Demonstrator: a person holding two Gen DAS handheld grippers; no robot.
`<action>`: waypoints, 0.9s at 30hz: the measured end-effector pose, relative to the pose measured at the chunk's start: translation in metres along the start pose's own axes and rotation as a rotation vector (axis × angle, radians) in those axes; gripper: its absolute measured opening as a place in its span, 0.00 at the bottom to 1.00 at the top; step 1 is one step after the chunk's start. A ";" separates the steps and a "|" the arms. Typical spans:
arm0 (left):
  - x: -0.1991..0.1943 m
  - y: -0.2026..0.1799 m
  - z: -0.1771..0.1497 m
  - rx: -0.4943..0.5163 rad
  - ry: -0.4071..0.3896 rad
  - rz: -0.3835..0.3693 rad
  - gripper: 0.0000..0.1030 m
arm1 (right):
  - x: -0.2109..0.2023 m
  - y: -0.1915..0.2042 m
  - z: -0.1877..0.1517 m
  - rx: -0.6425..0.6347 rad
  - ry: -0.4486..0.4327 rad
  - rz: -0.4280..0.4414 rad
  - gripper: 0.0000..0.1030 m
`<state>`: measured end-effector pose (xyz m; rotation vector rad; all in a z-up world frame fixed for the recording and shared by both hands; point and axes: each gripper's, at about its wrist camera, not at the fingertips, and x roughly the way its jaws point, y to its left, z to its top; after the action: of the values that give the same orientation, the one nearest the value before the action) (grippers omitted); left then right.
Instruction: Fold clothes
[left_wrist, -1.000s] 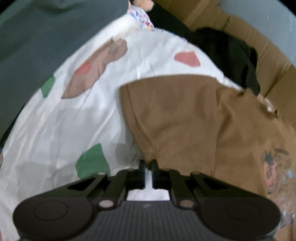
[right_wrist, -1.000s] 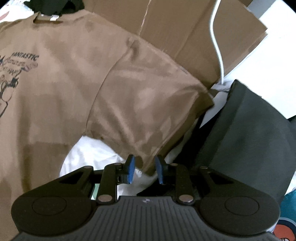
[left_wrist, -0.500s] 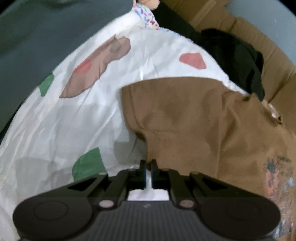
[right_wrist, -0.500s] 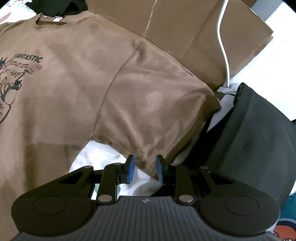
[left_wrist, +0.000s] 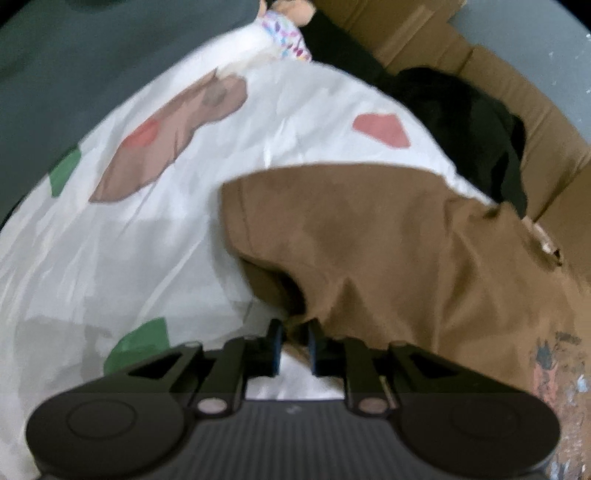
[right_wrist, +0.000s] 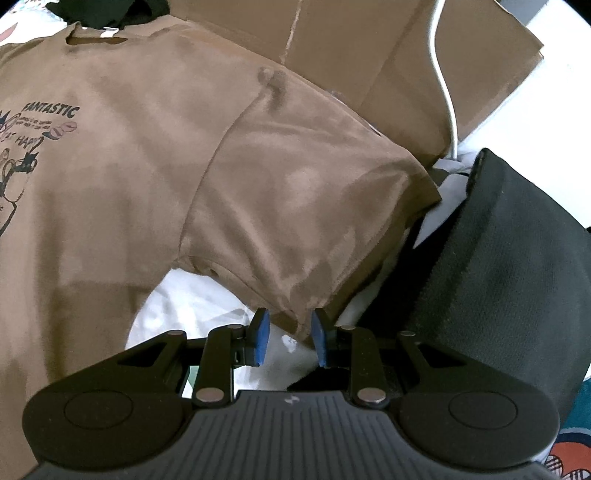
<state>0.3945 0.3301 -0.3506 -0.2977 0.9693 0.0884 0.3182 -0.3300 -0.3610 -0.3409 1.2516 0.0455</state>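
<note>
Lying flat on a white crinkled sheet with green, red and brown patches: a soft brown cotton T-shirt with a printed cartoon on its chest, collar toward the brown corrugated cardboard. Opening at the bunched underarm edge: left gripper, a brown fold between its blue pads, not pressed. Hanging apart over the right sleeve's hem: right gripper, cloth edge between, unclamped. Free sheet to the left; black crumpled garment and dark ribbed cushion crowding the other edges.
</note>
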 end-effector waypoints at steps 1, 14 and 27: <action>-0.003 0.000 0.001 -0.003 -0.010 -0.014 0.22 | 0.000 0.000 -0.001 0.000 0.000 0.000 0.28; 0.006 -0.016 0.011 0.026 0.014 -0.101 0.22 | -0.003 0.008 0.001 -0.014 -0.012 0.011 0.29; -0.004 -0.010 0.014 0.065 0.000 -0.067 0.41 | 0.000 0.006 -0.001 -0.008 -0.003 0.011 0.29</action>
<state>0.4054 0.3248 -0.3374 -0.2702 0.9599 -0.0037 0.3154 -0.3245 -0.3624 -0.3413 1.2508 0.0604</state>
